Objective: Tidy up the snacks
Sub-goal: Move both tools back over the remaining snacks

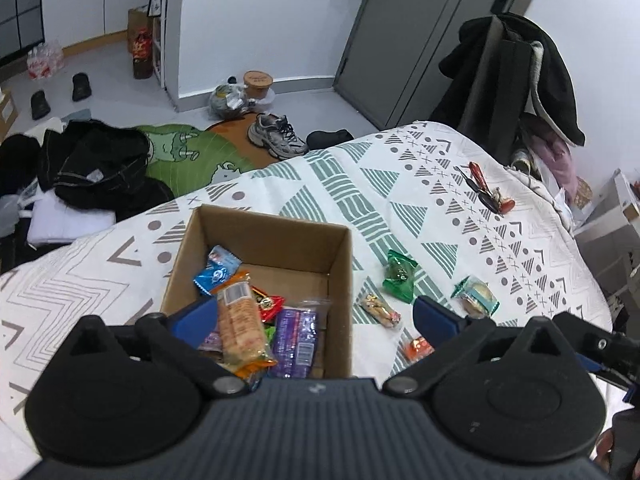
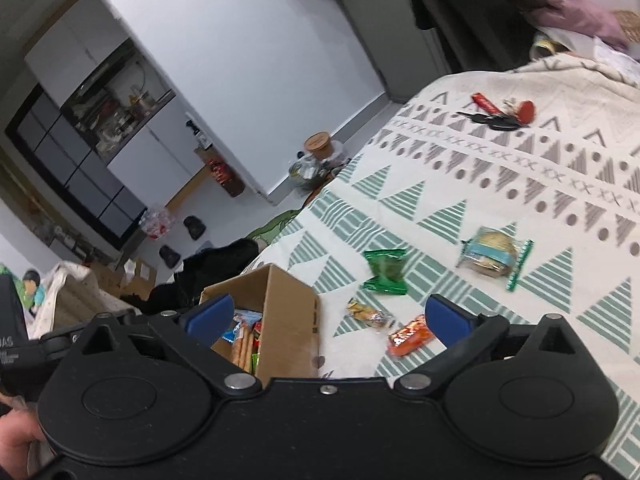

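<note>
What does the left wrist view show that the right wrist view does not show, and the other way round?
Only the left wrist view shows the box floor with a blue packet and a purple packet, the grey sneaker on the floor, and the door.

Only the right wrist view shows the dark cabinet with a cluttered shelf and a hand at the bottom left.

Both show the cardboard box, the green packet, the orange packet, the keys, and open jaws holding nothing.

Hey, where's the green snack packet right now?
In both wrist views the green snack packet lies on the patterned bedspread, outside the cardboard box to its right, just beyond the small gold-wrapped snack.
</note>
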`<move>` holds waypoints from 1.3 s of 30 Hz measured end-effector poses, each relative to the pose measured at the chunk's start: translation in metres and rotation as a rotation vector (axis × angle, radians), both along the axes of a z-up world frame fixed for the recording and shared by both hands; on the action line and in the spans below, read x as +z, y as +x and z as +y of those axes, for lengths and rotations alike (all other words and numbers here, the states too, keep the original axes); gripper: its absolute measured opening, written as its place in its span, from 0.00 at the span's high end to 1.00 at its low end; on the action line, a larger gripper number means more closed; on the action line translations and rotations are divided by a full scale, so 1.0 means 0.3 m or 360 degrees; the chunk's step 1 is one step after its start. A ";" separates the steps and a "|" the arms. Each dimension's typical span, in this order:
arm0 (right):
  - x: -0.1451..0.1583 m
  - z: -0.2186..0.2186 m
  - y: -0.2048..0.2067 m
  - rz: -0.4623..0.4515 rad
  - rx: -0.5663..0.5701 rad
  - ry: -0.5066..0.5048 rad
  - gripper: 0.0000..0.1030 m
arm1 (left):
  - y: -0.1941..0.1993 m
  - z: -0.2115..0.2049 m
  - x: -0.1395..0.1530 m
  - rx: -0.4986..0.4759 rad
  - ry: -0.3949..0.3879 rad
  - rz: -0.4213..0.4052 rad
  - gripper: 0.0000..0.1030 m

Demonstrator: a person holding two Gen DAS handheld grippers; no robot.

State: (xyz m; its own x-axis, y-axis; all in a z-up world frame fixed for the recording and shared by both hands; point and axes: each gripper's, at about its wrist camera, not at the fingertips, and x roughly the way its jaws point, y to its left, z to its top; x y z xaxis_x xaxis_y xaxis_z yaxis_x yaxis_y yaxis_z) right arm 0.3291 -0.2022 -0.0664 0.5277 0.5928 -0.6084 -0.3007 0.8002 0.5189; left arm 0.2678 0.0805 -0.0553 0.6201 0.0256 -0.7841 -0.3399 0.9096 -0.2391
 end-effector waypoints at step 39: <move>-0.203 -0.413 0.089 0.0188 -0.0376 0.0123 0.11 | 0.230 -0.501 -0.224 -0.0260 0.0060 0.0095 0.09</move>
State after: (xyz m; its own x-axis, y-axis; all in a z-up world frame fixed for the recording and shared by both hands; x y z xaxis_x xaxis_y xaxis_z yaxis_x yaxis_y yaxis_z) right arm 0.3556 -0.3260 -0.1274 0.5850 0.5085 -0.6319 -0.0439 0.7978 0.6013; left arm 0.3369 -0.0697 -0.1224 0.5706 -0.0414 -0.8202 -0.1996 0.9618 -0.1874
